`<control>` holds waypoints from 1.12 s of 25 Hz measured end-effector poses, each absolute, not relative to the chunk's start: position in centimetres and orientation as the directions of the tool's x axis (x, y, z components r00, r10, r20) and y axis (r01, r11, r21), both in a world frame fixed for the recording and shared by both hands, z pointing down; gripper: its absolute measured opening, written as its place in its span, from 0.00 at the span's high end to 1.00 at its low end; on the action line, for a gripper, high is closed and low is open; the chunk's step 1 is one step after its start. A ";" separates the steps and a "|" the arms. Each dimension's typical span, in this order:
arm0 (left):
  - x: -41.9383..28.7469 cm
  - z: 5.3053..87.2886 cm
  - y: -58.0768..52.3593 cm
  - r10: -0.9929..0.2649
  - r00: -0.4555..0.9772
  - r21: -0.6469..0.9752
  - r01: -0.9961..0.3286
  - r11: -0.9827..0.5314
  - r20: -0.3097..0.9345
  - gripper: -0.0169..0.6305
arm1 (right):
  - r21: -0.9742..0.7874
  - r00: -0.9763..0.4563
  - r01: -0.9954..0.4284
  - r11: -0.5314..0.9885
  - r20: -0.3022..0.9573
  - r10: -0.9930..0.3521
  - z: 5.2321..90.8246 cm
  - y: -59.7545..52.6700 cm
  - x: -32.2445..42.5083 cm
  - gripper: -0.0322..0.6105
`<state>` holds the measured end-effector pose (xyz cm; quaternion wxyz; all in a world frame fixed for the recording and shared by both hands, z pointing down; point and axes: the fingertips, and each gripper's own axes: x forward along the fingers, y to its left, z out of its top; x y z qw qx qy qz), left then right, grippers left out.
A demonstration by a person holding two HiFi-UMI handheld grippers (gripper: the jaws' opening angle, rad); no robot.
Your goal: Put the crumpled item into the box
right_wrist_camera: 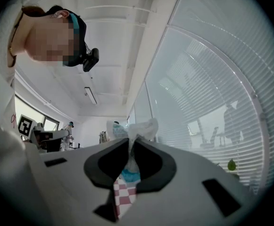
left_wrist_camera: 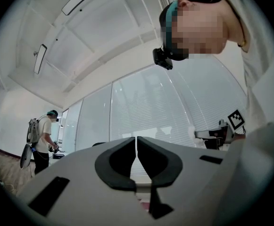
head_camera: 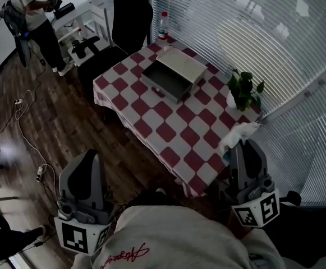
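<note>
While the right gripper (right_wrist_camera: 131, 149) is clamping the crumpled white tissue (right_wrist_camera: 141, 127) at the near edge of the table (head_camera: 168, 132), the left gripper (left_wrist_camera: 137, 157) is hanging with jaws together, empty. I am thinking a steady carry over the open box (head_camera: 192, 66), releasing low inside, is working best.

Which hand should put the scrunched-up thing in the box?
Right. The right hand-held gripper is shut on the crumpled item, while the left hand-held gripper is shut on nothing. The box lies open.

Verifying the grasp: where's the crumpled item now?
The crumpled item is clamped in the right gripper, head view's right, by the checkered table's edge, near the potted plant.
</note>
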<state>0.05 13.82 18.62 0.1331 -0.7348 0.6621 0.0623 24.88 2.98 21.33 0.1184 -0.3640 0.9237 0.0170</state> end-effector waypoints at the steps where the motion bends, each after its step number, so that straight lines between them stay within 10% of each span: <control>1: 0.0 18.6 13.9 -0.957 0.114 -0.114 -0.990 -0.086 -0.266 0.94 | -0.056 -0.708 -0.675 0.736 -0.231 -0.667 21.3 2.9 24.9 0.88; 28: -3.3 18.8 12.6 -0.958 0.096 -0.102 -0.992 -0.071 -0.269 0.94 | -0.061 -0.727 -0.652 0.755 -0.232 -0.646 21.3 0.6 20.9 0.88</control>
